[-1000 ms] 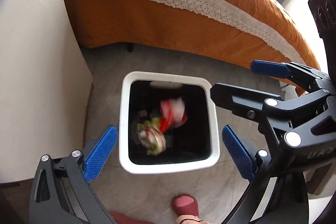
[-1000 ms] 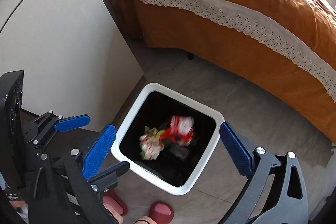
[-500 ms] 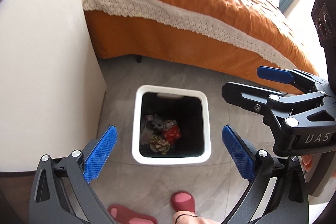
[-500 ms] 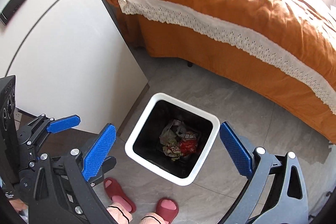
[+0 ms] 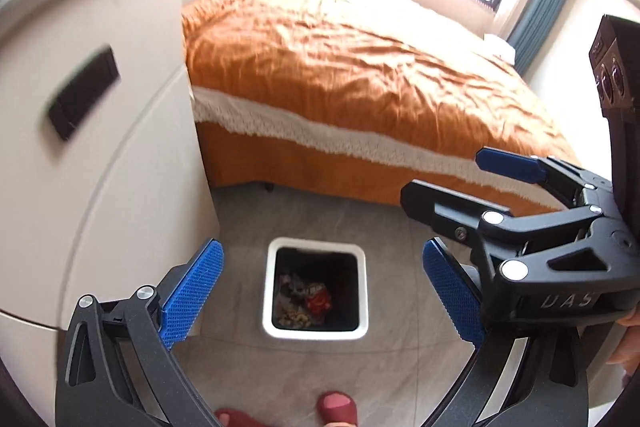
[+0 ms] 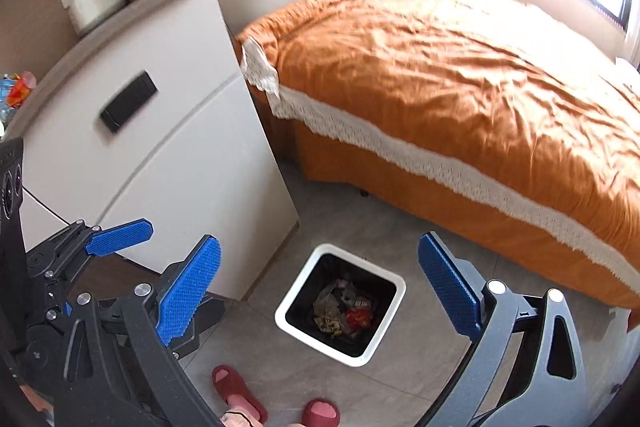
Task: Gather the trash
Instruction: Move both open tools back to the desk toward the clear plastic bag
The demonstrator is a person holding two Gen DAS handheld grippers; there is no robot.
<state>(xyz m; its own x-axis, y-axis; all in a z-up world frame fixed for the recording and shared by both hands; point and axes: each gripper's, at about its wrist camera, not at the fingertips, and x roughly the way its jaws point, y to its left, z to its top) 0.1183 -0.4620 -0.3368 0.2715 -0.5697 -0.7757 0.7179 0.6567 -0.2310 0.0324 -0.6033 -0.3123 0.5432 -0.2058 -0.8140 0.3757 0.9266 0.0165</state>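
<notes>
A white cabinet (image 6: 160, 155) stands at the left, a dark handle (image 6: 128, 102) on its front. The left gripper (image 5: 320, 291) hangs high over the floor, jaws spread wide and holding nothing. Below, between its blue pads (image 5: 192, 295), sits the white bin (image 5: 266, 291) with crumpled trash (image 5: 306, 301) lying in its bottom (a red wrapper among it). The right gripper (image 6: 320, 291) is likewise wide apart and empty. An orange bed (image 6: 460, 75) fills the right.
</notes>
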